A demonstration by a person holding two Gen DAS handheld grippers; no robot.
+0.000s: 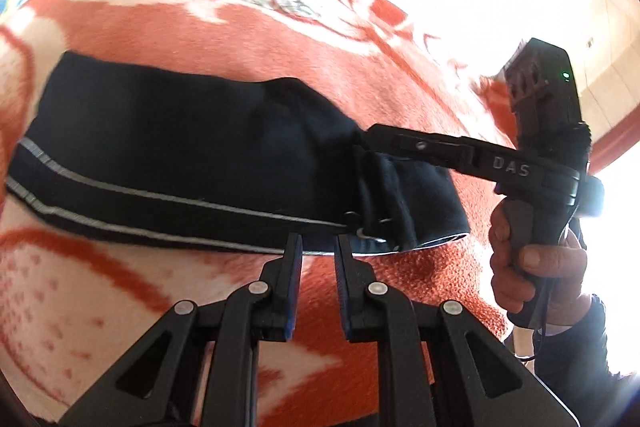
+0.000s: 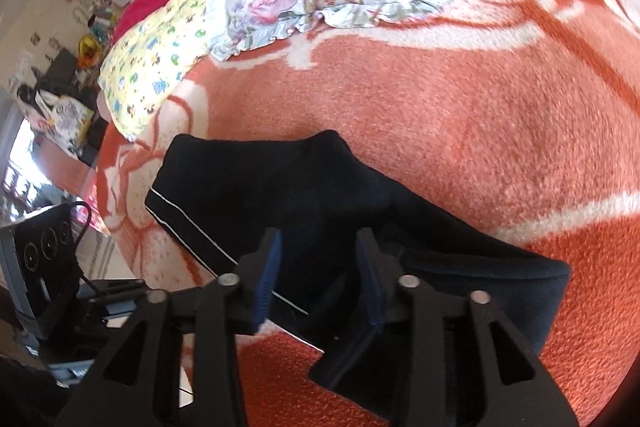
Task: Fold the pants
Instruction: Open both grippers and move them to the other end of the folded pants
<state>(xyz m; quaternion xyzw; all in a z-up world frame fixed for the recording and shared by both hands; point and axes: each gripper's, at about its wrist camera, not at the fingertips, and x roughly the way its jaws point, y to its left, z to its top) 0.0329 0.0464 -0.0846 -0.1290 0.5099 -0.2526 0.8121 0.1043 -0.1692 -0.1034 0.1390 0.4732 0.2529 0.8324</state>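
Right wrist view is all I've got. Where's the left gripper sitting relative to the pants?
Observer: The left gripper hovers at the near edge of the pants, slightly open, with nothing between its fingers.
Operator: And how does my right gripper look from over there?
Observer: In the left wrist view, the right gripper reaches in from the side, with its tip over the bunched end of the pants. I cannot confirm contact.
Operator: Who's holding it?
Observer: A hand is wrapped around its handle, at the right edge of that view.
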